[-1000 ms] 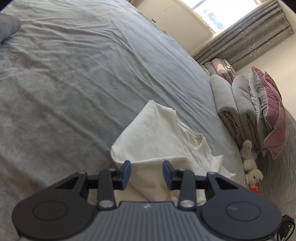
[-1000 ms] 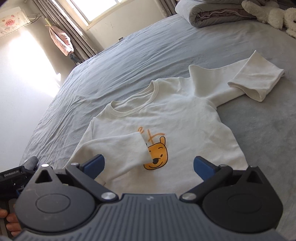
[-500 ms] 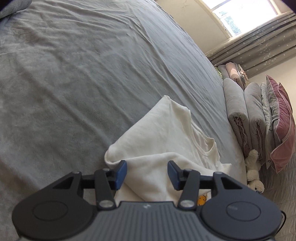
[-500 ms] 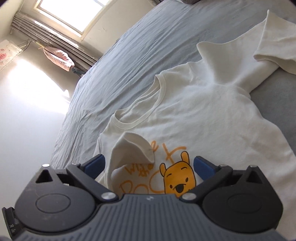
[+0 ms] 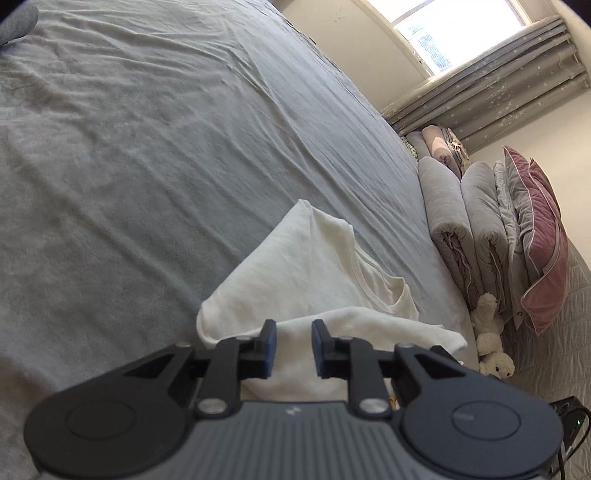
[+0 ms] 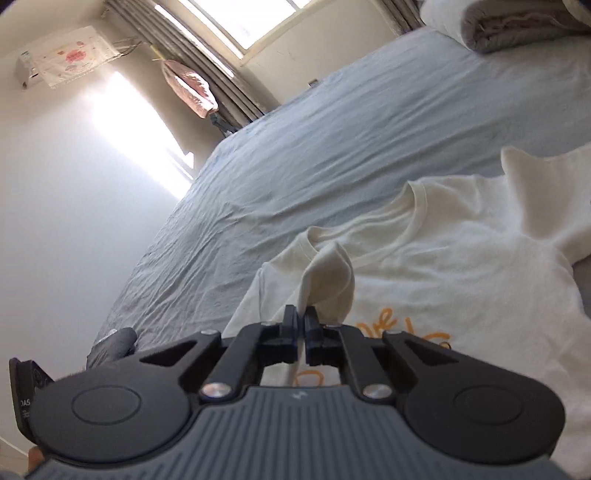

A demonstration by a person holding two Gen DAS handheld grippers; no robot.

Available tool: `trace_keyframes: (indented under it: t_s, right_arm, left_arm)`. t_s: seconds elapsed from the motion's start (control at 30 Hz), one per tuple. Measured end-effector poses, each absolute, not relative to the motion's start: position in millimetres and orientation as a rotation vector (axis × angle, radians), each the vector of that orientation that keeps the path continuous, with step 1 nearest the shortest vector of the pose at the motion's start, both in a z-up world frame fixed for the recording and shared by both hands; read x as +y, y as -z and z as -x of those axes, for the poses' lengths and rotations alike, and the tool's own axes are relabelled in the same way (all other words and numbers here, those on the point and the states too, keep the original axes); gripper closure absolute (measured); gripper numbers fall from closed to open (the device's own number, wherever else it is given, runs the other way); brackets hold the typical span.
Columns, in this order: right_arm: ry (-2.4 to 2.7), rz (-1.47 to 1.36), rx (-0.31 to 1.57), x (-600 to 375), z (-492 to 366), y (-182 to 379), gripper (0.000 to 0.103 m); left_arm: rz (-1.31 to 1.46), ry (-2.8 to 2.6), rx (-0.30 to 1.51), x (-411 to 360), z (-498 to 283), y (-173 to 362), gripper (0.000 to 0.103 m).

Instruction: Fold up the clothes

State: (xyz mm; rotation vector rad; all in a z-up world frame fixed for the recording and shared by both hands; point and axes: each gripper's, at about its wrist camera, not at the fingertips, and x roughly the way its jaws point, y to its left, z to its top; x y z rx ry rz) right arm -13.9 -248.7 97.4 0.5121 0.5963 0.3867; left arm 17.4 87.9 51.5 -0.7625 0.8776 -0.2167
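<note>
A cream long-sleeved shirt (image 6: 461, 266) with an orange print (image 6: 432, 338) lies face up on the grey bed (image 6: 332, 147). My right gripper (image 6: 303, 317) is shut on the cuff of its near sleeve (image 6: 328, 280), which stands up from the pads in a lifted fold. In the left wrist view the same shirt (image 5: 306, 266) shows its shoulder and collar. My left gripper (image 5: 293, 332) hovers over a folded edge of that cloth. Its jaws are closing, a gap still shows between the pads, and the cloth lies under them, not pinched.
Rolled grey quilts (image 5: 454, 229), a pink pillow (image 5: 539, 236) and a white plush toy (image 5: 491, 347) line the bed's head end. One quilt roll (image 6: 517, 26) shows at the top right of the right wrist view. A curtained window (image 6: 258, 22) lies beyond the bed.
My right gripper went from wide open to shut on the near sleeve and has lifted it. The left gripper's jaws widened a little, then narrowed again over the shirt's edge.
</note>
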Motion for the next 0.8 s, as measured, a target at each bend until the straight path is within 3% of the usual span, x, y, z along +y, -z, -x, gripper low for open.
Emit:
trace_keyframes:
  t_s: [0.1, 0.2, 0.5, 0.53, 0.6, 0.67, 0.77, 0.8]
  right_arm:
    - [-0.678, -0.267, 0.334, -238, 57, -145, 0.096]
    - [-0.971, -0.136, 0.268, -249, 100, -163, 0.096]
    - [-0.723, 0.053, 0.658, -282, 108, -107, 0.087]
    - [-0.726, 0.041, 0.645, -283, 109, -108, 0.083]
    - [-0.758, 0.015, 0.579, -286, 117, -116, 0.063]
    - [-0.78, -0.034, 0.498, -286, 121, -129, 0.03]
    - [-0.725, -0.059, 0.51, -279, 112, -129, 0.005]
    - [-0.684, -0.055, 0.542, -275, 107, -124, 0.005]
  left_arm:
    - [0.792, 0.19, 0.864, 100, -17, -52, 0.06]
    - [0.817, 0.164, 0.883, 107, -18, -48, 0.06]
    - [0.752, 0.209, 0.936, 90, -19, -45, 0.058]
    - [0.737, 0.213, 0.942, 86, -19, -44, 0.058]
    - [0.734, 0.217, 0.952, 82, -19, -43, 0.058]
    - [0.721, 0.228, 0.949, 79, -19, -43, 0.058]
    - [0.677, 0.247, 0.949, 71, -19, -42, 0.052]
    - [0.669, 0.25, 0.956, 68, -19, -40, 0.052]
